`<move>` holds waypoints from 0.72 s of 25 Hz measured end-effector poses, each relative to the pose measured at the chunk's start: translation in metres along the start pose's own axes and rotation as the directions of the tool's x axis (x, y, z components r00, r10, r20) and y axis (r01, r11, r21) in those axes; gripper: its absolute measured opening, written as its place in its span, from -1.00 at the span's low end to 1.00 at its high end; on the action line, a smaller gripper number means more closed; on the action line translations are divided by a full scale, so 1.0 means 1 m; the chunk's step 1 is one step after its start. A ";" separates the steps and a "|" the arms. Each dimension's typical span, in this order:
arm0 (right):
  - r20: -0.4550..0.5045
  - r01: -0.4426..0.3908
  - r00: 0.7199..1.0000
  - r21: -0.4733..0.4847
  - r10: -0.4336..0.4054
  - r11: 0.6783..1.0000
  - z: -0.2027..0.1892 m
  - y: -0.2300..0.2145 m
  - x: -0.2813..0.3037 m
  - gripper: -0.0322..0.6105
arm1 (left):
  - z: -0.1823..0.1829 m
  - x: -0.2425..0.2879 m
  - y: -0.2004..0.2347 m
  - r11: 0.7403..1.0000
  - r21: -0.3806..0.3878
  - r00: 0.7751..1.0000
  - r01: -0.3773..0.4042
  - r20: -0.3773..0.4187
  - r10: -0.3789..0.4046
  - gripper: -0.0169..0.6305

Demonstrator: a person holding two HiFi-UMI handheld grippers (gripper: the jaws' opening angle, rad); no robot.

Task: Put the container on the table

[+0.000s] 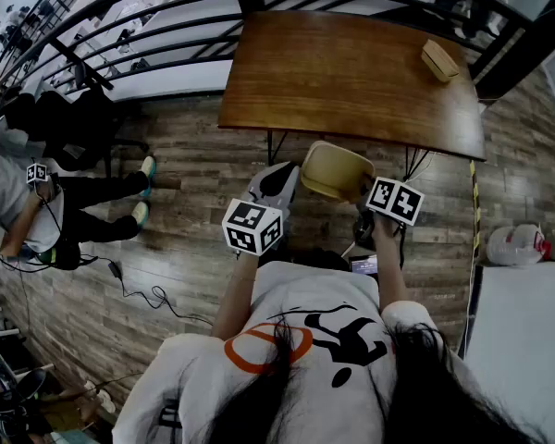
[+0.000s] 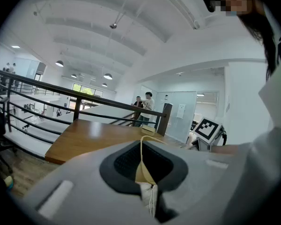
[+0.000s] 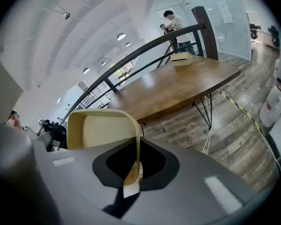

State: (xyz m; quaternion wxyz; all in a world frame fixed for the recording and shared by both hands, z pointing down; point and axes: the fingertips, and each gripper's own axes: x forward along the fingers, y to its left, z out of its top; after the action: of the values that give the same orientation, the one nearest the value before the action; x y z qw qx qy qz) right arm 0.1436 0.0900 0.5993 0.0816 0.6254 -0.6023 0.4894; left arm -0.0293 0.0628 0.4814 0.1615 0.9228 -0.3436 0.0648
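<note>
A tan, open-topped container (image 1: 336, 168) hangs in the air between my two grippers, over the floor just short of the brown wooden table (image 1: 351, 81). My left gripper (image 1: 289, 181) is shut on its left rim; in the left gripper view only the thin rim edge (image 2: 141, 159) shows in my left gripper (image 2: 145, 175). My right gripper (image 1: 366, 195) is shut on the right wall. The right gripper view shows the container (image 3: 100, 128) tilted, its hollow facing the camera, with the wall pinched in my right gripper (image 3: 131, 172).
A second, smaller tan container (image 1: 439, 60) lies at the table's far right corner. A black railing (image 1: 148, 26) runs behind the table. People sit on the floor at the left (image 1: 37, 202). A white jug (image 1: 513, 244) and a white surface (image 1: 527, 340) are at the right.
</note>
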 end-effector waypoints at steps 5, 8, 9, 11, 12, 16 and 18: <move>-0.003 -0.005 1.000 -0.010 0.005 1.000 0.002 0.001 0.004 -0.81 | -0.001 0.003 0.000 1.000 0.001 1.000 -0.004 0.000 0.004 -0.95; 0.000 -0.007 1.000 -0.004 0.007 1.000 0.002 0.002 0.004 -0.81 | -0.001 0.003 0.001 1.000 -0.001 1.000 -0.005 0.000 0.005 -0.95; 0.003 -0.009 1.000 0.003 0.009 1.000 0.003 0.002 0.003 -0.81 | 0.000 0.002 0.001 1.000 -0.002 1.000 -0.006 0.000 0.006 -0.95; 0.009 -0.010 1.000 0.018 0.010 1.000 0.003 0.003 0.002 -0.81 | 0.001 0.001 0.002 1.000 -0.002 1.000 -0.006 -0.003 0.006 -0.95; 0.012 -0.010 1.000 0.024 0.010 1.000 0.003 0.003 0.001 -0.81 | 0.001 0.001 0.002 1.000 -0.001 1.000 -0.006 -0.005 0.006 -0.95; 0.017 -0.009 1.000 0.032 0.008 0.999 0.003 -0.001 0.000 -0.81 | -0.001 0.000 0.001 1.000 0.001 1.000 -0.005 -0.008 0.005 -0.95; 0.018 -0.009 1.000 0.036 0.009 0.999 0.003 -0.003 -0.001 -0.81 | -0.001 0.000 -0.001 1.000 0.002 1.000 -0.005 -0.007 0.005 -0.95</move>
State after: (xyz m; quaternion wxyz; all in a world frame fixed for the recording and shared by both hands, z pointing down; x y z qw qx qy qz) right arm 0.1476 0.0890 0.5987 0.0626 0.6285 -0.5969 0.4948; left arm -0.0288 0.0635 0.4819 0.1617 0.9220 -0.3451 0.0688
